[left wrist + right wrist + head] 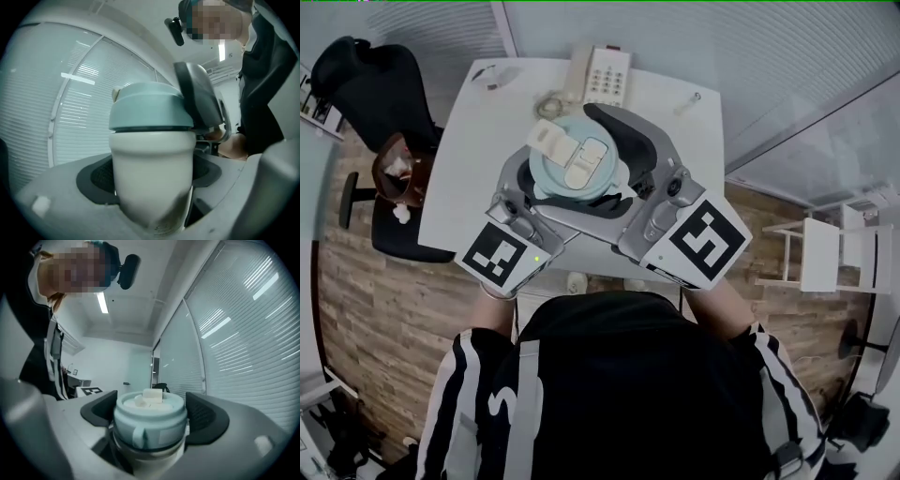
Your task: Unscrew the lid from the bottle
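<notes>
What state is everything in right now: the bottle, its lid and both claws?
Bottle: upright, gripped by its white body.
Lid: still seated on the bottle, not yet off.
Left claw: shut on the bottle.
Right claw: open wide around the lid, pads apparently not pressing on it.

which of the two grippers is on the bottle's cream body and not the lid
The left gripper: its fingers clamp the bottle on its cream body, below the teal lid, while the right gripper has its fingers flanking the lid itself.
</notes>
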